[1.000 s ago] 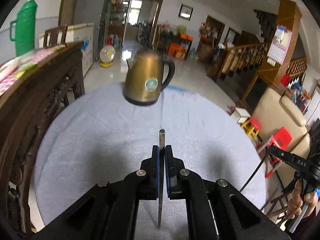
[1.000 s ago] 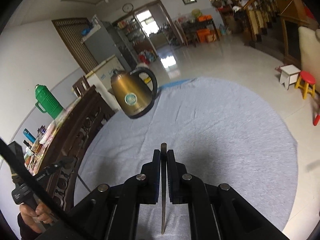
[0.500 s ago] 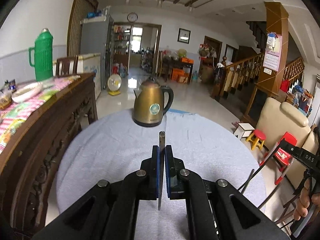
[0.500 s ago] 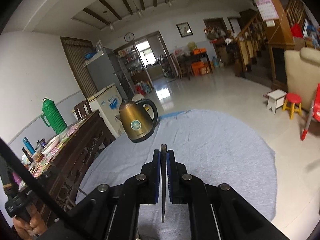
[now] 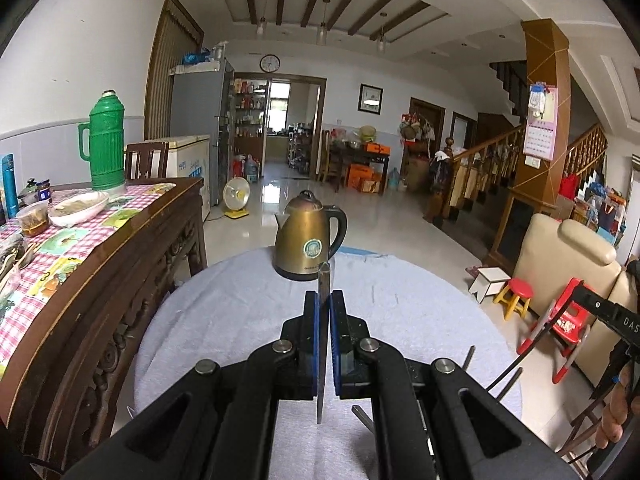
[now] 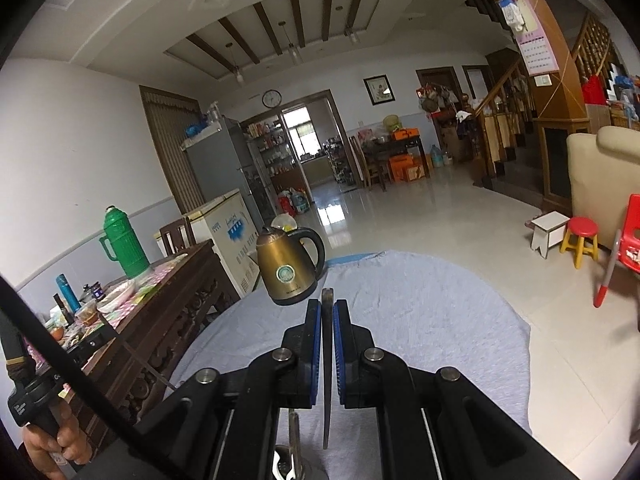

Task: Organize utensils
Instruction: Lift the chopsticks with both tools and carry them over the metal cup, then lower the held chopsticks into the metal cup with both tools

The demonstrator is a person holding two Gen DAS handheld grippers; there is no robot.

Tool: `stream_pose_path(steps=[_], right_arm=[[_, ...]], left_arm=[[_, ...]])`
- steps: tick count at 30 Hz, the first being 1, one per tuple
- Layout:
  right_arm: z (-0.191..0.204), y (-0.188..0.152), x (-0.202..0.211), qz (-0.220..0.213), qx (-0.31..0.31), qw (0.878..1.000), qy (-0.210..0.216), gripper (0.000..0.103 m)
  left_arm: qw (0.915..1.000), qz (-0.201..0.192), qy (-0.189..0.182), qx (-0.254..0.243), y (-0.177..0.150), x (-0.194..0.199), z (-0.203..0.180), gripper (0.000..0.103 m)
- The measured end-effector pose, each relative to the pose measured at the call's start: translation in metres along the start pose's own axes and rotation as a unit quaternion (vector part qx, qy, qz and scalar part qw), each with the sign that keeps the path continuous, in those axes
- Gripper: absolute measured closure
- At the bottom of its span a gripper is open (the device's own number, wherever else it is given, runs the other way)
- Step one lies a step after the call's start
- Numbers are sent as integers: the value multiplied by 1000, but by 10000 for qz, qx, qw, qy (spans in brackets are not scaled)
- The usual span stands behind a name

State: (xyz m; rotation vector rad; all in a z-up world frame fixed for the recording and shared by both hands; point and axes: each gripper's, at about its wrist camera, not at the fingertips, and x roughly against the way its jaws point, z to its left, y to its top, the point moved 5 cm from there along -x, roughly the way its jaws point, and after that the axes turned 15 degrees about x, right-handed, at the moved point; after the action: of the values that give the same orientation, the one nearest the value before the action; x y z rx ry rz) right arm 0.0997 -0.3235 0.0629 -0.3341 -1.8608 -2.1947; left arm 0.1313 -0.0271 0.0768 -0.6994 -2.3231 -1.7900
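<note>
Big tiled living room, beamed ceiling across the top of both views. Out front, left tool (image 5: pixel 325 308) pinched almost shut on a thin flat metal utensil (image 5: pixel 323 344), seen edge-on, tip poking just past the blue pads, tail hanging back beneath them. Same story on the right tool (image 6: pixel 328 312): narrow, clamped on its own slim utensil (image 6: pixel 327 360). Fork, knife or spoon? Impossible to say from this angle.

Beyond the tips, grey-clothed round worktop (image 5: pixel 224 320), bare apart from a bronze kettle (image 5: pixel 308 246) standing upright at its far edge. Off to the side, dark carved sideboard (image 5: pixel 120 280) with a green thermos (image 5: pixel 105 140) on its chequered cloth. Down in the corner of the right view, a hand (image 6: pixel 60 440) wrapped round the other grip.

And the change: both views tilted up and lifted compared with a second ago, looking less steeply down on the worktop, kettle sitting lower in the picture, far more wall and ceiling showing. Grips unchanged throughout, utensils riding along in the same spot between the pads.

Reads as both pieces picked up and carried clear of the cloth, mid-transfer. No holder or tray in sight yet, so destination unknown. Something metallic glinting under the right tool, too cropped to name.
</note>
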Motion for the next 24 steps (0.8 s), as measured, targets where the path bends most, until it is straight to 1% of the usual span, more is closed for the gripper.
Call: stream_pose_path(steps=[8, 13, 19, 24], right_arm=[[11, 4, 26, -131, 117, 9998, 61, 97], [18, 10, 40, -250, 189, 9995, 91, 96], [26, 17, 55, -376, 261, 9988, 182, 96], [38, 20, 60, -449, 330, 9979, 319, 96]], left_arm=[[9996, -37, -258, 130, 7, 28, 1, 98], [9992, -118, -378, 109, 8, 42, -3, 98], [9979, -106, -629, 71, 9, 59, -14, 98], [9959, -99, -900, 83, 8, 69, -27, 98]])
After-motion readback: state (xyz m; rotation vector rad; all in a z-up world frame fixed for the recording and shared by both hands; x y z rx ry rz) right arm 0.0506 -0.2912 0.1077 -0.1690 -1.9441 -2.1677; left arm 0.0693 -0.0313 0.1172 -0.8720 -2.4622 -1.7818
